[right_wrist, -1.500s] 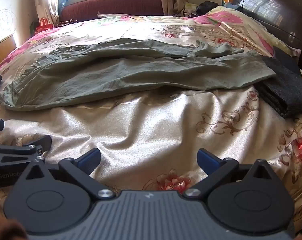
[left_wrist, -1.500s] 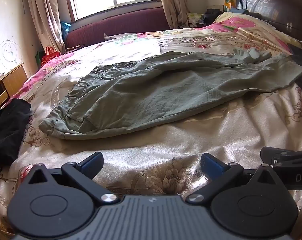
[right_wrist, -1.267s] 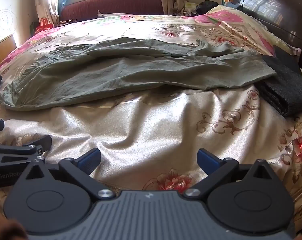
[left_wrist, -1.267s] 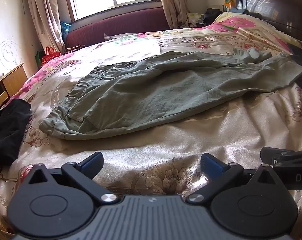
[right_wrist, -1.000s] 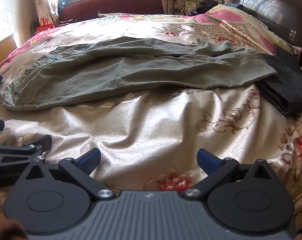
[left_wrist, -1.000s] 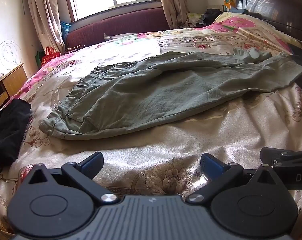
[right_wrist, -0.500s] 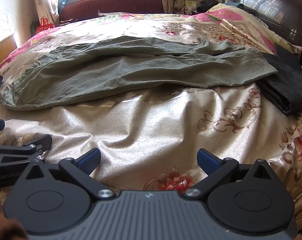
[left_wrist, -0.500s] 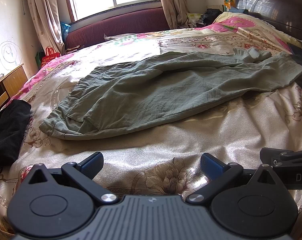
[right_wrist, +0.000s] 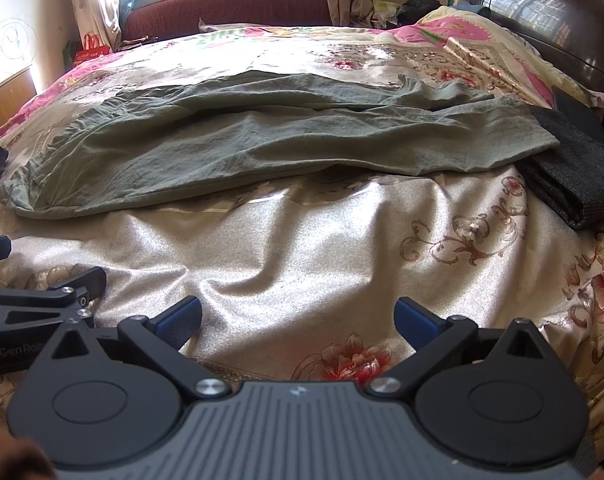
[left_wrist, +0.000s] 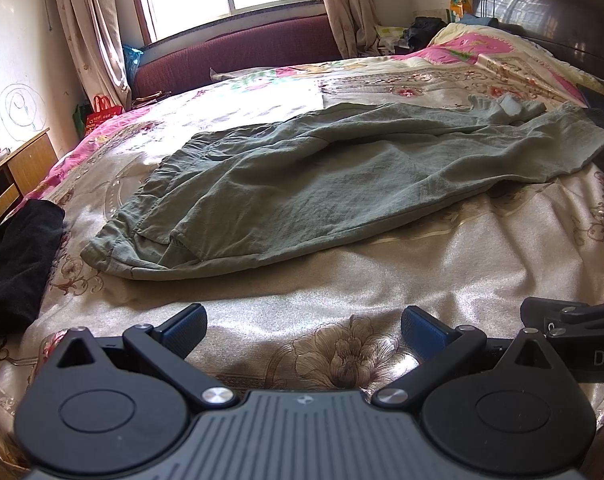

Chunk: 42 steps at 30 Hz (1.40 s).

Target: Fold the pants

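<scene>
Grey-green pants [left_wrist: 325,188] lie spread across the bed, waistband at the left, legs reaching right; they also show in the right wrist view [right_wrist: 262,140]. The far leg is rumpled at its hem. My left gripper [left_wrist: 303,326] is open and empty, low over the bedspread in front of the pants. My right gripper [right_wrist: 298,318] is open and empty, beside the left one and apart from the pants. Each gripper shows at the other view's edge.
A floral satin bedspread [right_wrist: 321,240] covers the bed. A folded dark garment [right_wrist: 573,176] lies by the pants' hems at the right. A black cloth [left_wrist: 14,256] lies at the left edge. Dark headboard [right_wrist: 561,12] right, maroon sofa [left_wrist: 242,52] under the window.
The right wrist view has crept slightly forward and up. The pants and the left gripper have not visibly moved.
</scene>
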### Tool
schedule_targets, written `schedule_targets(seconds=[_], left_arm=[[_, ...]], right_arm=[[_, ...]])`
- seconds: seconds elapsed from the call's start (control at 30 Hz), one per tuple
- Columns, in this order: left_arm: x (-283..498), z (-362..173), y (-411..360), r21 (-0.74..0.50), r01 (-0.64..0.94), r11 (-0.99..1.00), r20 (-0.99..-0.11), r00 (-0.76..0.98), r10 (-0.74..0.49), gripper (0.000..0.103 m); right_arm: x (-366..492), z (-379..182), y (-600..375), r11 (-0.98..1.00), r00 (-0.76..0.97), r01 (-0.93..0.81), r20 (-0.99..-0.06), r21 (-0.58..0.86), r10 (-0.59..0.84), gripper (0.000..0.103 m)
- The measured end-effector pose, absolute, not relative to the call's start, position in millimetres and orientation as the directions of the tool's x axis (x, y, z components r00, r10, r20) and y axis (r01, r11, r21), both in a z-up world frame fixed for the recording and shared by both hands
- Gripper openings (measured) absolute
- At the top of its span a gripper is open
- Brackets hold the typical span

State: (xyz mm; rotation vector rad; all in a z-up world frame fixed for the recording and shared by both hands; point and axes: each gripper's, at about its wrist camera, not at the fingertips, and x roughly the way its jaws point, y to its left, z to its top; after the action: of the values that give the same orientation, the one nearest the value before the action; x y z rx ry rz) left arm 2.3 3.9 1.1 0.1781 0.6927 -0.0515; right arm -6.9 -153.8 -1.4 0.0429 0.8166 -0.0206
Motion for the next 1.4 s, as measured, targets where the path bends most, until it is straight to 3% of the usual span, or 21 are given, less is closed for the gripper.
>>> schedule_targets(seconds=[0.63,0.8,1.03,1.27,1.4], left_arm=[[6.7,3.4,8.4,0.158,0.108,0.982,-0.629,0.777,0.015,0.103],[17.3,19.2,34.6,0.140,0.067,0.988,-0.586,0.809,0.028,0.103],[51.5,22.5,105.3,0.235,-0.041,0.971,-0.537,0.827,0.165,0.103],[97.1,9.4,164.7,0.246,-0.074,0.966,-0.550,0.810,0.203,0.103],[117.8,-7.2,174.6,0.255,0.007,0.967,-0.597,0.787,0.152,0.103]], right_arm=[[-3.7,-1.2,-147.7,0.999,0.682,0.014,-0.731,0.041,0.021,0.102],[11.4,7.9,-127.6,0.996,0.699,-0.082,-0.711,0.027,0.077,0.102],[44.4,25.1,-77.8,0.962,0.726,-0.273,-0.657,-0.005,0.202,0.102],[82.5,17.8,-14.9,0.880,0.666,-0.474,-0.668,-0.035,0.333,0.100],[98.7,4.6,10.7,0.836,0.626,-0.546,-0.693,-0.060,0.359,0.089]])
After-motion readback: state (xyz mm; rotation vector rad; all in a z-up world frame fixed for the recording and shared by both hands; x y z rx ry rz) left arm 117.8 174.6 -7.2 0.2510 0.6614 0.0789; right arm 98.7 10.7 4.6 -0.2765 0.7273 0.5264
